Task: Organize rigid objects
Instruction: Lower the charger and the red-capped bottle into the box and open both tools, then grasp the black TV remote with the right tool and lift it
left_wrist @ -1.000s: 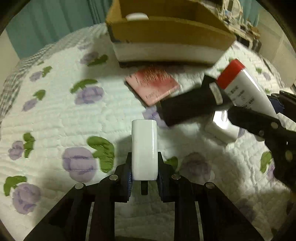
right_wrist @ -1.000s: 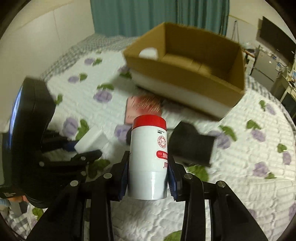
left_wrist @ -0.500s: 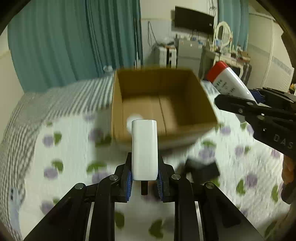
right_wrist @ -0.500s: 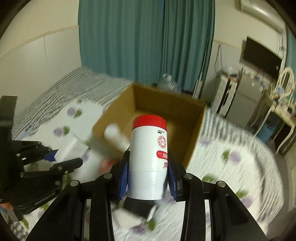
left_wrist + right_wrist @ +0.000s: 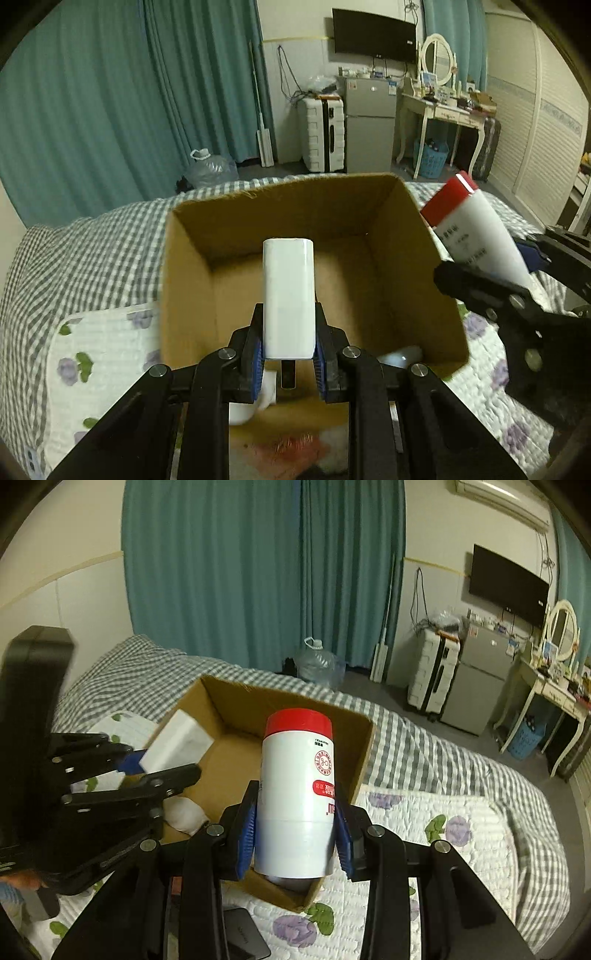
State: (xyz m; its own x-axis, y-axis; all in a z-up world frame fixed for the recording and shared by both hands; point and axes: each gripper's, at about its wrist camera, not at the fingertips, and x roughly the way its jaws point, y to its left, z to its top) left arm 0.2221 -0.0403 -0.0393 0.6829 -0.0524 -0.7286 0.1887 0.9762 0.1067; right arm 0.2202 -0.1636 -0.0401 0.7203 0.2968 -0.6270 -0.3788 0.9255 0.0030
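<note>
My left gripper [image 5: 289, 363] is shut on a white rectangular block [image 5: 289, 295] and holds it over the open cardboard box [image 5: 184, 280]. My right gripper [image 5: 295, 834] is shut on a white bottle with a red cap [image 5: 297, 797], held upright above the box's near right corner [image 5: 364, 753]. The bottle also shows at the right of the left wrist view [image 5: 472, 232], beside the box's right wall. The left gripper with its block [image 5: 177, 742] shows at the left of the right wrist view. A white rounded object [image 5: 183, 810] lies inside the box.
The box sits on a bed with a floral quilt [image 5: 461, 834] and a checked blanket [image 5: 92, 258]. A red packet [image 5: 291, 448] and a dark flat object [image 5: 245, 938] lie on the quilt near me. Curtains, a fridge and a dresser stand beyond the bed.
Both grippers have risen from low over the quilt and moved forward to the box, each still holding its object. The view now looks down into the box from closer.
</note>
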